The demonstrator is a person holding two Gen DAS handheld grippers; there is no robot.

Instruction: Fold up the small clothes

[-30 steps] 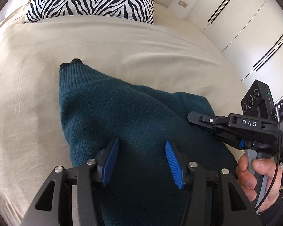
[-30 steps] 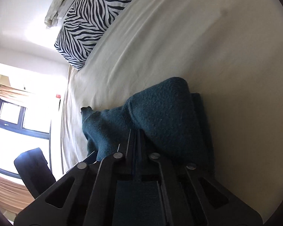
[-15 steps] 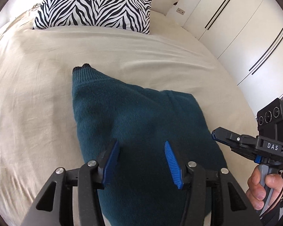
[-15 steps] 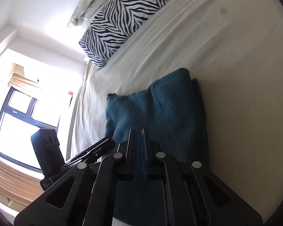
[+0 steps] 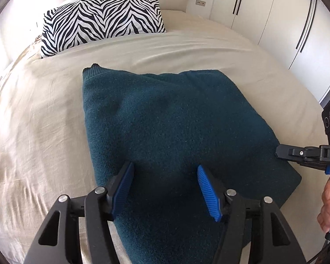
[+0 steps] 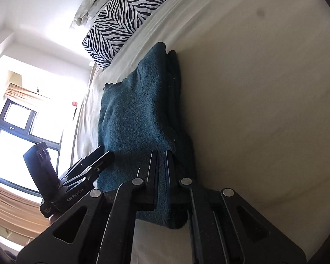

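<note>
Sweater (image 5: 171, 132) now flat, folded; right gripper (image 5: 279, 153) withdrawn to edge; left gripper (image 5: 165, 189) opening.

Folded sweater (image 5: 165, 132) mid-bed (image 5: 33, 132), pillow (image 5: 103, 19) behind it (wardrobe (image 5: 275, 11) to the right)

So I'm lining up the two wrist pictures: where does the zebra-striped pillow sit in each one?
Left wrist view: the zebra-striped pillow lies top left of centre, at the head of the bed, beyond the folded teal sweater.
Right wrist view: the pillow is tilted, upper middle, above the sweater.
Shared landmark: the sweater's far corner nearest the pillow.
</note>
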